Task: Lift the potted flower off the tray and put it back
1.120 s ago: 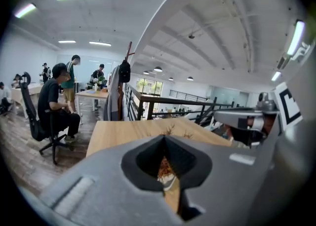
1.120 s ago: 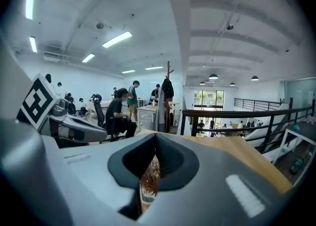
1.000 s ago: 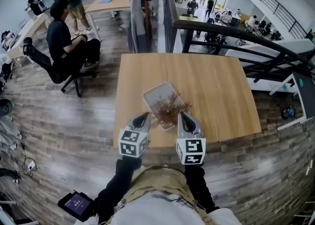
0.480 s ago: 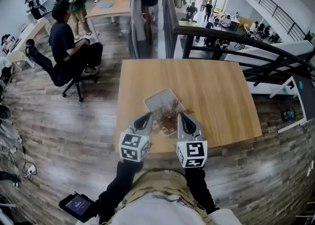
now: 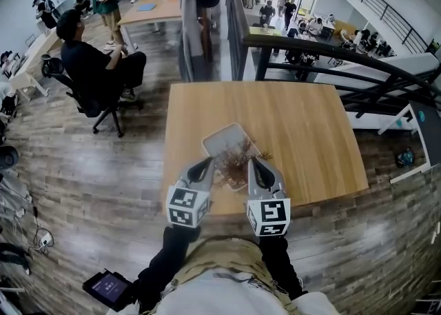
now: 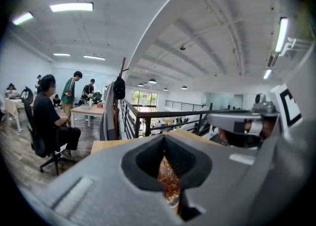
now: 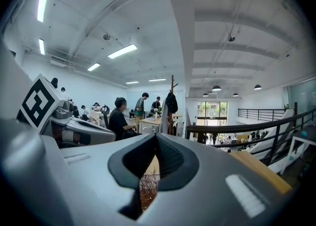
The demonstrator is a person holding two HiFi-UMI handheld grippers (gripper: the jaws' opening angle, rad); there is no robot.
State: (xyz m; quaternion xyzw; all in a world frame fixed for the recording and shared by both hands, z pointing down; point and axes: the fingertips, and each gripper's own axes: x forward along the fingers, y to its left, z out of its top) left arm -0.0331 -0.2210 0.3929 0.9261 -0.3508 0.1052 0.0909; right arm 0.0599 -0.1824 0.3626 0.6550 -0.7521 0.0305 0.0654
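no readable text, labels, brands, numbers or signs anywhere

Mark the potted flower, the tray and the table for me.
potted flower point(image 5: 238, 156), head view, on its brown dried sprigs.
tray point(image 5: 222, 140), head view, on the bare pale floor at its far end.
table point(image 5: 296, 127), head view, on bare wood right of the tray.

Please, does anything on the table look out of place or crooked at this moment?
Only the tray: it lies turned at an angle to the edges of the table, toward its near edge. The potted flower looks brown and dry. Nothing spilled or broken shows.
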